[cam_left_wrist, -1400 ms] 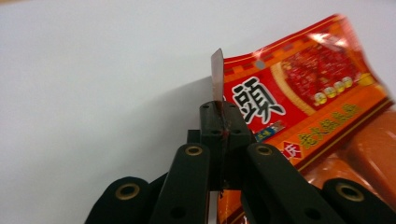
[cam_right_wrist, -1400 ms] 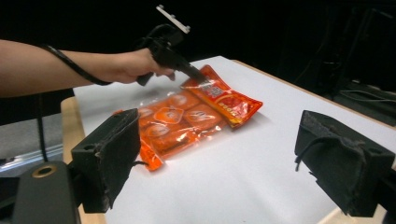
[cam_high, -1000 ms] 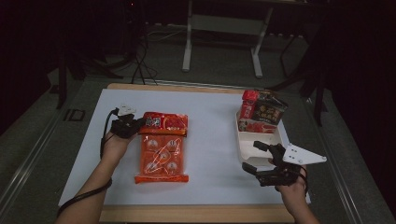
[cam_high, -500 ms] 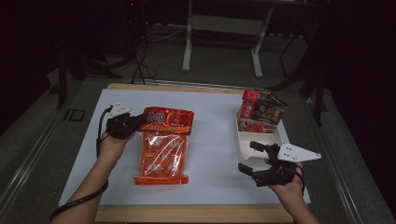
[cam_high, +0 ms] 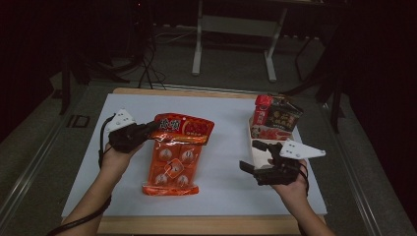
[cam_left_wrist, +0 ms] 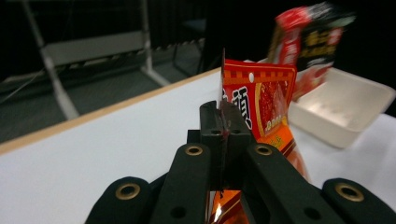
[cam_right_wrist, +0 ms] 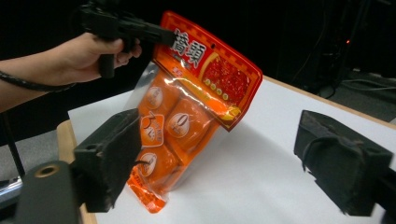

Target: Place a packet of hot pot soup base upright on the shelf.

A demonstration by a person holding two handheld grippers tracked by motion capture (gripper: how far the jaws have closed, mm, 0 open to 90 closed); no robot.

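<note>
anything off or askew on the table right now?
Only the orange snack bag: the left tool is shut on its top corner, so it hangs tilted, bottom edge still on the table. The right tool is open, holding nothing. No spills or damage visible.

We cannot read the blurred cartons point(cam_left_wrist: 310, 44), and our left gripper point(cam_left_wrist: 223, 122) hides the orange packet's point(cam_left_wrist: 261, 105) lower half.

Between the orange-red plastic snack bag point(cam_high: 173, 152) and the white rectangular tray point(cam_high: 257, 147) we see bare white tabletop point(cam_high: 223, 147), open for passage; beyond the bag's right side, upright red-black packets point(cam_high: 275, 118) block the tray's far end.
</note>
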